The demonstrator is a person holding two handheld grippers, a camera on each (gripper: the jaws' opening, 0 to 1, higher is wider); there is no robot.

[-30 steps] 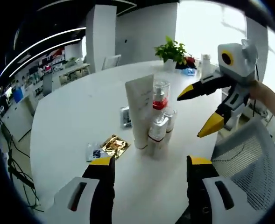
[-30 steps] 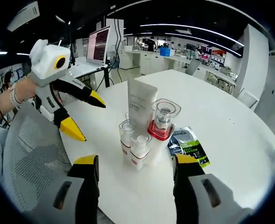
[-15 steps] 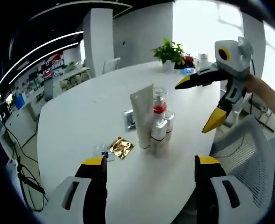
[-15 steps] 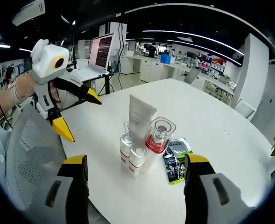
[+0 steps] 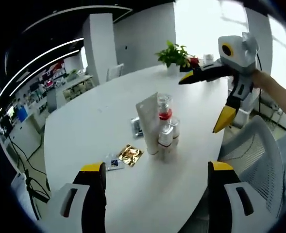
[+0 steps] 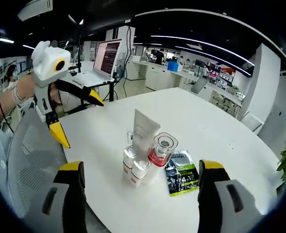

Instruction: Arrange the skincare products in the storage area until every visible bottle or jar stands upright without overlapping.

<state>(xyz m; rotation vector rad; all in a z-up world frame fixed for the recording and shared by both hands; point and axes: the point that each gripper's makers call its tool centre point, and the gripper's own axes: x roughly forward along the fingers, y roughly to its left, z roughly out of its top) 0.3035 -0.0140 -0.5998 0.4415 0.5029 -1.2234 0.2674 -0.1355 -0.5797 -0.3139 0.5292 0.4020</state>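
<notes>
Receded bottles (image 5: 163, 127) on white table (image 5: 84, 126), office beyond.

A smooth, matt white table (image 5: 94, 116) is seen. Clear glossy plastic bottles (image 6: 133, 167) stand beside a matt white tube (image 6: 143, 132). A shiny gold foil sachet (image 5: 130, 154) is laid nearby.

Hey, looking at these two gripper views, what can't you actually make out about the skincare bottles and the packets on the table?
- Right gripper view: print on the white tube is too small to read.
- Left gripper view: the tube hides part of the red-collared pump bottle behind it.
- Right gripper view: the two small red-banded bottles cover the cluster's base, so touching or apart is unclear.
- Left gripper view: the gold sachet and the small packet beside it are too small to identify.
</notes>
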